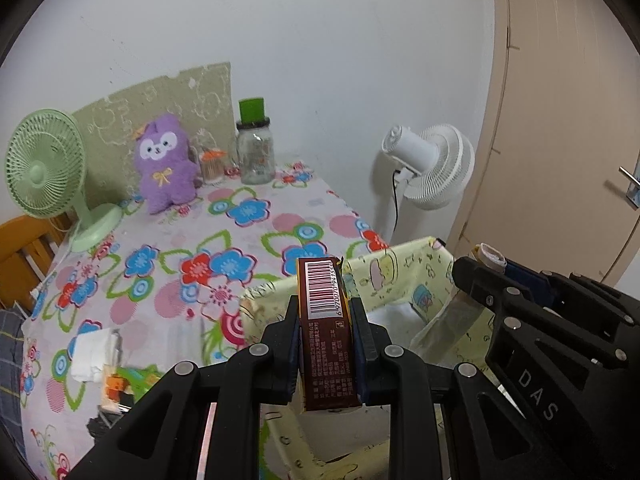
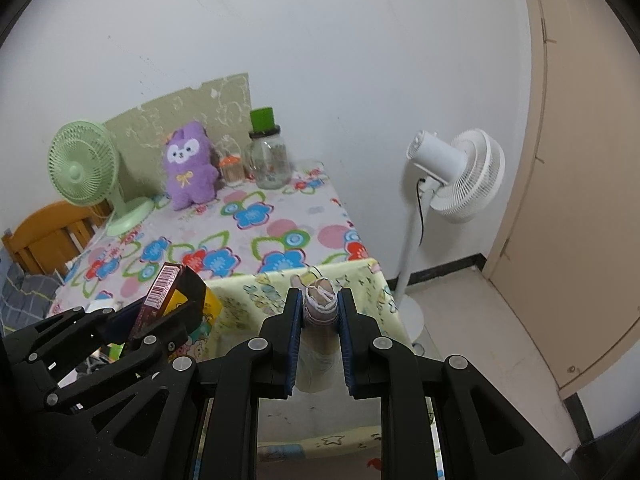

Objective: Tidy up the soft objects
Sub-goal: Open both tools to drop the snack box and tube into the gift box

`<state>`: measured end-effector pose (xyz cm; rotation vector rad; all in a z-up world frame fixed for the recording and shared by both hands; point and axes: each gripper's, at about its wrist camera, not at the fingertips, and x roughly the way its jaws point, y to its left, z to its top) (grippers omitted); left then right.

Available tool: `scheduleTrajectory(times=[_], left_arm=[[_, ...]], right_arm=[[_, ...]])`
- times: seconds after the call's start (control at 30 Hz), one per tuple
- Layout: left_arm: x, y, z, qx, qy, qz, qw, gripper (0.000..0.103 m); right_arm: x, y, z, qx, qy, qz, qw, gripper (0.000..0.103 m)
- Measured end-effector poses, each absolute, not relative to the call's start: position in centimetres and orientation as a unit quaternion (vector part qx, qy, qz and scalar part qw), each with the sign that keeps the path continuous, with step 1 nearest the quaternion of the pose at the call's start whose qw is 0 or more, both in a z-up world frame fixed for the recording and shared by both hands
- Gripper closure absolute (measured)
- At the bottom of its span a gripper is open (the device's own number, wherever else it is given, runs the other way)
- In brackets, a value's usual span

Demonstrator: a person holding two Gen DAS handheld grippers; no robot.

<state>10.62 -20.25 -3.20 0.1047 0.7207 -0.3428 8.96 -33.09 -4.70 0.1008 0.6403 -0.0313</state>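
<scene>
We judge the step in hand to be the carry-and-drop: both grippers come loaded over the yellow fabric bin (image 1: 404, 280), which sits at the near right corner of the worktop (image 1: 256, 236); the left gripper (image 1: 325, 320) is clamped on a brown packet (image 1: 326, 320), held upright with its barcode facing us, above the bin's near left rim; the right gripper (image 2: 319, 312) is clamped on a small pale bundle (image 2: 319, 304), just over the bin's far wall as its own camera sees it. The next move, as we read it, calls for lowering each load inside the walls and only then parting the jaws, one side at a time, so the two grippers, close beside each other, do not knock together.

Much is hard to make out; we cannot say what the bundle is, only that it looks wrapped and crumpled; the bin's floor is mostly hidden by the grippers, so we cannot tell what already lies in it; a white wad (image 1: 94, 354) and some coloured bits lie at the near left edge, blurred and cut off; a purple plush (image 1: 164, 162) sits at the far edge, well apart.
</scene>
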Motion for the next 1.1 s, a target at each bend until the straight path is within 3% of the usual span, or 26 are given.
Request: scheduleTrajectory(times=[0.2, 0.33, 0.47, 0.57, 0.73, 1.1], left_arm=[[11.5, -21.0, -4.8, 0.059, 0.369, -0.162, 0.913, 0.080], [12.1, -21.1, -5.3, 0.064, 0.373, -0.148, 0.914, 0.055], [12.9, -20.5, -5.4, 0.054, 0.380, -0.131, 0.914, 0.038], [13.1, -20.1, -5.4, 0.053, 0.381, -0.122, 0.915, 0.035], [13.1, -19.2, -5.0, 0.050, 0.374, -0.107, 0.920, 0.023], [11.7, -17.4, -4.2, 0.062, 0.360, -0.092, 0.927, 0.014]], right_arm=[[10.3, -33.9, -6.7, 0.053, 0.342, -0.020, 0.938, 0.082], [11.0, -34.2, -7.5, 0.057, 0.356, -0.021, 0.933, 0.082], [11.8, -34.4, -8.0, 0.057, 0.369, -0.027, 0.927, 0.081], [12.4, -34.7, -8.2, 0.054, 0.379, -0.034, 0.923, 0.067], [12.2, -35.3, -8.3, 0.062, 0.370, -0.049, 0.926, 0.041], [11.2, -34.5, -7.3, 0.065, 0.352, -0.051, 0.932, 0.034]])
